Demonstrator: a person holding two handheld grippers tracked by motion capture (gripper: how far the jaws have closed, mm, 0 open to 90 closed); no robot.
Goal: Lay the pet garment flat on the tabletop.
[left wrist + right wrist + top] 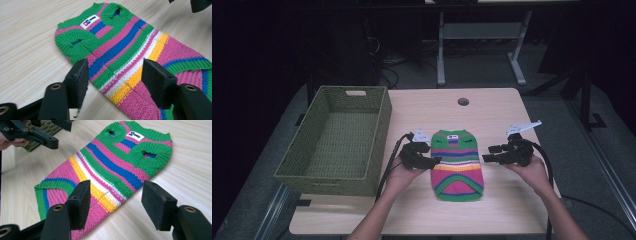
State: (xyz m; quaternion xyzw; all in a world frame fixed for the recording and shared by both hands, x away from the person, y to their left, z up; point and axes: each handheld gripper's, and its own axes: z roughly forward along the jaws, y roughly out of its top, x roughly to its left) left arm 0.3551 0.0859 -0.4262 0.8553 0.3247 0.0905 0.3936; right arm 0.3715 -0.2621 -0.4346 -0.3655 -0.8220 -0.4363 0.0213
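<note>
A person's 2 forearms are reaching in from the near edge of the table (507,107), each hand holding a gripper. The left gripper (435,160) is sitting just beside the left edge of a small striped knit sweater (457,165), its jaws spread apart with nothing between them; in the left gripper view the 2 black pads are standing wide over the sweater's edge. The right gripper (488,153) is hovering just off the sweater's right edge, its jaws likewise spread wide and gripping nothing. The sweater is lying flat in the middle of the table between the 2 grippers, banded in pink, green, blue, yellow and white, its white label (451,135) and green collar pointing away from the person. Farther left, a green woven basket (372,145) is resting on the table's left side, overhanging the edge
</note>
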